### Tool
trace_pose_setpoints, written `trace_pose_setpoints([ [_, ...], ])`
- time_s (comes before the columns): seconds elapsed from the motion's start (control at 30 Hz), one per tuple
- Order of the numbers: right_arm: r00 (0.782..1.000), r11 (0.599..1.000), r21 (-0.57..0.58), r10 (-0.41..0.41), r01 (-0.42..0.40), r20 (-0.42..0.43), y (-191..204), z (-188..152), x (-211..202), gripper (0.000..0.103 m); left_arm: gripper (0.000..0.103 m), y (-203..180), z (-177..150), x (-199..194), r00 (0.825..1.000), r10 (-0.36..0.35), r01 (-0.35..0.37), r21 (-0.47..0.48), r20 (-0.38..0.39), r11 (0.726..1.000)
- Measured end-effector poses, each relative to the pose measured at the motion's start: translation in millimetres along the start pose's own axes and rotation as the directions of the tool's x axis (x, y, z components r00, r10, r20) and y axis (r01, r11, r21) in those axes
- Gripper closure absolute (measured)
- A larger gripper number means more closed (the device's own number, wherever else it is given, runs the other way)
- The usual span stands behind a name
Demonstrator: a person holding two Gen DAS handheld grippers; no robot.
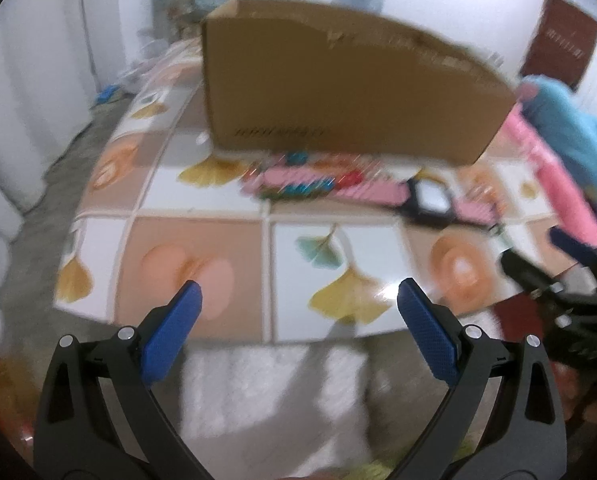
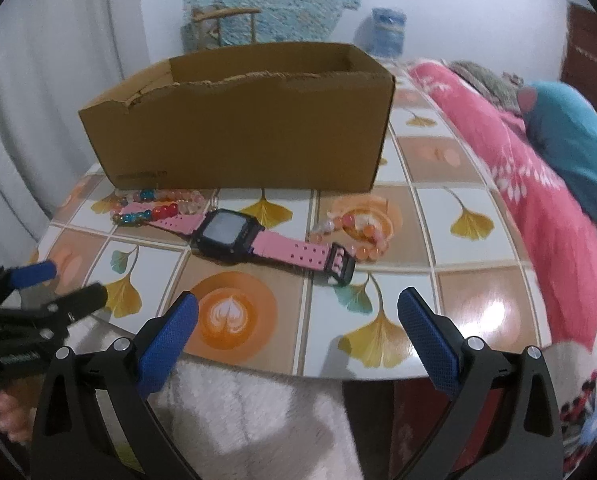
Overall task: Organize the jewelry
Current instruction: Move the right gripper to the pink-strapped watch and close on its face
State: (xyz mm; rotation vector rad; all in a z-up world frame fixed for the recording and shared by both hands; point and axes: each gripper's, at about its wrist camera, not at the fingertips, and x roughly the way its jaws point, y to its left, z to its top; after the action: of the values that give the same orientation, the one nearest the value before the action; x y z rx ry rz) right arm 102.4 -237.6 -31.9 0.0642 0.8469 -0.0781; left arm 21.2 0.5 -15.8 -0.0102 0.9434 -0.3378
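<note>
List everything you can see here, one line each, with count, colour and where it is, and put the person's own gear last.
cardboard box: one, brown, open top, torn front rim, standing at the back of the table
watch: one, pink strap with black case, lying flat in front of the box
multicoloured bead bracelets: a small pile, count unclear, blue, red and pale pink, by the box's front left corner
orange bead bracelet: one, orange and pale, beside the watch's buckle end
table: one, glossy tile pattern with leaves and latte cups
blanket: one, pink, right of the table
left hand-held gripper: one, black with blue pads, open, empty
right hand-held gripper: one, black with blue pads, open, empty
</note>
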Motion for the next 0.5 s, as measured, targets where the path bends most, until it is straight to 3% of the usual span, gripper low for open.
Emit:
trace_pose_setpoints([
  [0.17, 0.999, 0.999, -0.053, 0.012, -0.01, 0.037, -3.8, 12.4, 3.8, 0.006, 0.008, -4.1, 16.1, 7.9, 0.998, -0.057, 0.057, 0.025, 0.01, 0.998],
  [0.37, 0.993, 0.984, -0.132, 0.12, -0.12, -0.011, 4.0, 30.9, 20.6, 0.006, 0.008, -2.4, 31.6, 28.3, 0.999, 0.027, -0.029, 0.086, 0.021, 0.996],
  [0.5, 0.984, 0.961, -0.211, 0.167, -0.176, -0.058, 18.6, 39.8, 33.6, 0.006, 0.008, 6.9, 38.2, 38.6, 1.0, -0.006, 0.005, 0.05, 0.018, 0.999],
])
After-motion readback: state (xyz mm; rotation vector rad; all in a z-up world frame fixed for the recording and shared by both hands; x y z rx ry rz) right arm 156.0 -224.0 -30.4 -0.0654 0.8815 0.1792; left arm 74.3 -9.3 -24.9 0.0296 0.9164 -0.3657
